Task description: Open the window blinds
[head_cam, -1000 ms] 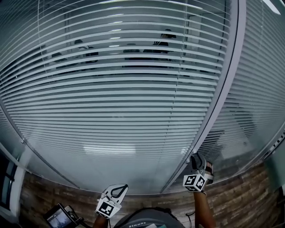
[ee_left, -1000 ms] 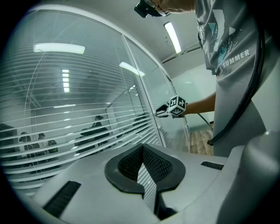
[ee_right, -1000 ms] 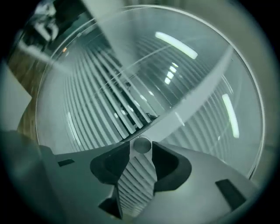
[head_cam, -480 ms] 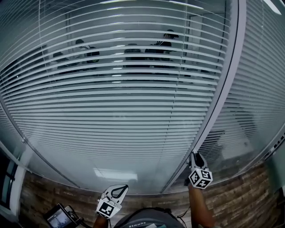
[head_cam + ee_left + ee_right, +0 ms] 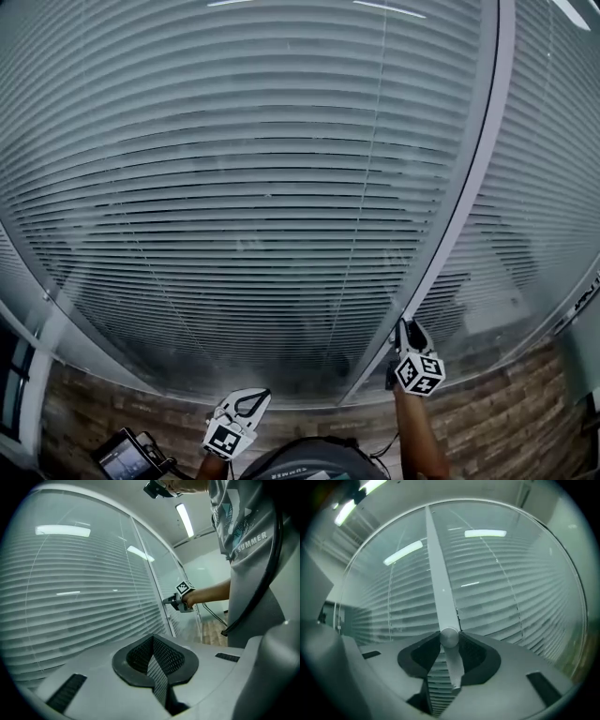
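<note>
A wide glass wall is filled by horizontal window blinds (image 5: 262,187), whose slats are turned flat so that nothing behind them can be seen. To their right, a pale vertical frame post (image 5: 473,187) divides this pane from the next. The right tongs (image 5: 405,328) are held against the lower part of this post. In the right gripper view they are clenched on a small round metal knob (image 5: 449,636) mounted on the post, its axis pointing straight out towards the tongs. The left tongs (image 5: 247,403) are held low, well apart from the post, pressed together on nothing. A twist about the knob's axis is judged to come next, and the right hand is already placed for it.
</note>
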The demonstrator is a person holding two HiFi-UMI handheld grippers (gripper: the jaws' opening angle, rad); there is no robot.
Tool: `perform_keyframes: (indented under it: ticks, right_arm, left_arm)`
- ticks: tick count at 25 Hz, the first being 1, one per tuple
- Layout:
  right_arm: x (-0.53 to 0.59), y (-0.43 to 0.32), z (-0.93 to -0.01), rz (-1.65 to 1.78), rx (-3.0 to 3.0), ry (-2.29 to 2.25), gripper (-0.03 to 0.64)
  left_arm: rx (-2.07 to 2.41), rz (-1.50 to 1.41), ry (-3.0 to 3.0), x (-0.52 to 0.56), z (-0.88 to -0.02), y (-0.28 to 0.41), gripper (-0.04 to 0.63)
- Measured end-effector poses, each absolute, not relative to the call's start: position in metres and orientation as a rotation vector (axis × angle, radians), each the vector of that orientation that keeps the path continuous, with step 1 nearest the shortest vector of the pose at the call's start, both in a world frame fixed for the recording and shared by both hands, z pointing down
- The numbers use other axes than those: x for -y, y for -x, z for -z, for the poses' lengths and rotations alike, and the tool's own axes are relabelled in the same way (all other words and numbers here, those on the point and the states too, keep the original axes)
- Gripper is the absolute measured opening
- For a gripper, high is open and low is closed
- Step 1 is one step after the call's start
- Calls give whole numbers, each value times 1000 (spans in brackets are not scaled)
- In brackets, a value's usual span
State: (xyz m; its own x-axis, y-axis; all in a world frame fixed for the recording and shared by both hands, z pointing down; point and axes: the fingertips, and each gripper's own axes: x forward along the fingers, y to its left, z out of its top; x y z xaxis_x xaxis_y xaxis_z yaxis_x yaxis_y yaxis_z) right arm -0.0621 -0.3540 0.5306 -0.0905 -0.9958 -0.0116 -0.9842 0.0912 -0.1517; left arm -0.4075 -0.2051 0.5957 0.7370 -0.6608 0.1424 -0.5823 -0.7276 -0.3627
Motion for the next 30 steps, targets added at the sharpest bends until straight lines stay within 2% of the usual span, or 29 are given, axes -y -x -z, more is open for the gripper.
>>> perform_keyframes:
  ticks: [3, 9, 11, 13, 17, 20, 27, 30]
  right_arm:
    - [353, 69, -531, -259, -2419, 2291, 117]
    - [355, 76, -535, -1444, -2545, 2693, 117]
    - [356, 74, -537, -1599, -2529, 2712, 117]
    - [356, 75, -535, -1445, -2585, 2666, 117]
    - [350, 76, -527, -444, -2589, 2327, 118]
    - [350, 67, -529, -40, -2425, 2184, 118]
    - [357, 61, -534, -21, -2349, 2206, 117]
    - [355, 64, -534, -392, -2477, 2408, 117]
  left_arm:
    - [-980, 363, 2653, 204, -593, 408, -5]
    - [-975, 379, 2638, 204, -591, 407, -5]
    - [-981, 375, 2646, 204, -592, 407, -5]
    - [-984, 380, 2650, 203, -594, 408, -5]
    - [-984, 398, 2641, 202, -595, 410, -5]
    - [-978, 404, 2641, 203, -597, 410, -5]
    - [-965, 415, 2641, 205, -599, 408, -5]
    - [-981, 391, 2658, 205, -598, 409, -5]
